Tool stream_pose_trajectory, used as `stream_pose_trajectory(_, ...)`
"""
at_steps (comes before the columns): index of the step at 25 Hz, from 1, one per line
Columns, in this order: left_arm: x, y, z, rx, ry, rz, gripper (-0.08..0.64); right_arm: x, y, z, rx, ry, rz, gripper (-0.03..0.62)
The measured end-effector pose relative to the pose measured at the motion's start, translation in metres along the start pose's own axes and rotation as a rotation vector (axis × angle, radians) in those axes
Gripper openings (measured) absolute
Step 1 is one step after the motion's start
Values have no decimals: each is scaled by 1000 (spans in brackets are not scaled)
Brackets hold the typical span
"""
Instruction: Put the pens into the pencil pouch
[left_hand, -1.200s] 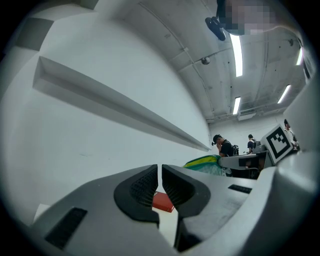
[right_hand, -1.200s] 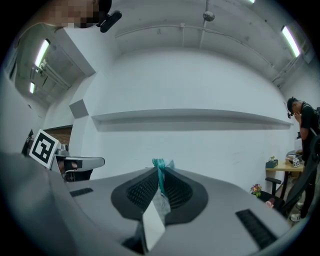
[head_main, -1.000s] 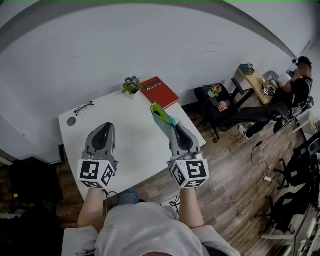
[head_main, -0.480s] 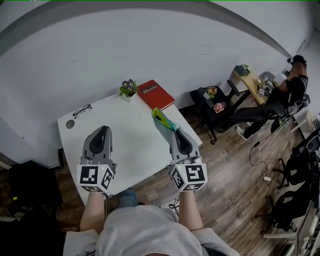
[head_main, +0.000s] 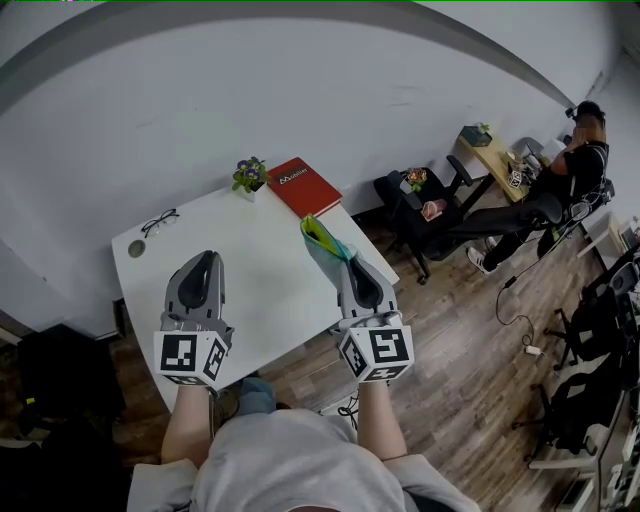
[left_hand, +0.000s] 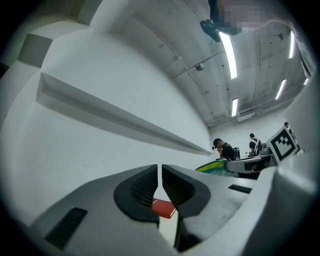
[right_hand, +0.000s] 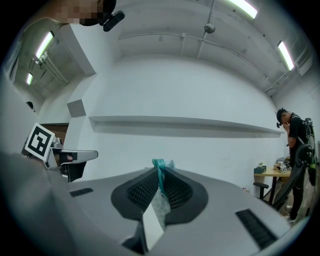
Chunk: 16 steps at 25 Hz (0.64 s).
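My right gripper (head_main: 346, 264) is shut on a teal and green pencil pouch (head_main: 322, 240), which sticks out ahead of its jaws above the right part of the white table (head_main: 265, 285). In the right gripper view a strip of the pouch (right_hand: 159, 169) is pinched between the ribbed pads (right_hand: 142, 190). My left gripper (head_main: 206, 260) hovers over the table's left half, jaws closed with nothing between them; its own view shows the gripper (left_hand: 159, 181) as only a thin slit. No pens show in any view.
A red book (head_main: 305, 185), a small flower pot (head_main: 248, 176), glasses (head_main: 160, 221) and a round grey disc (head_main: 136, 248) lie along the table's far side. Black office chairs (head_main: 420, 215) and a seated person (head_main: 585, 160) are to the right on the wooden floor.
Both grippers hold nearly the same pose, the pouch still in the right one. The head view has shifted slightly, so the table sits a little higher and further left.
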<state>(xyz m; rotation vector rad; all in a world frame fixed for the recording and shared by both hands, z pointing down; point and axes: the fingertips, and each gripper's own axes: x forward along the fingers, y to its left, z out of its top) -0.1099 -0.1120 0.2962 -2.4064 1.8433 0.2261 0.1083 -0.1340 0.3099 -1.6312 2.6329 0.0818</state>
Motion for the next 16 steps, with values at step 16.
stream_pose_trajectory(16,-4,-9,3,2,1,-2,48,-13,-3,4,9,-11,-9,52)
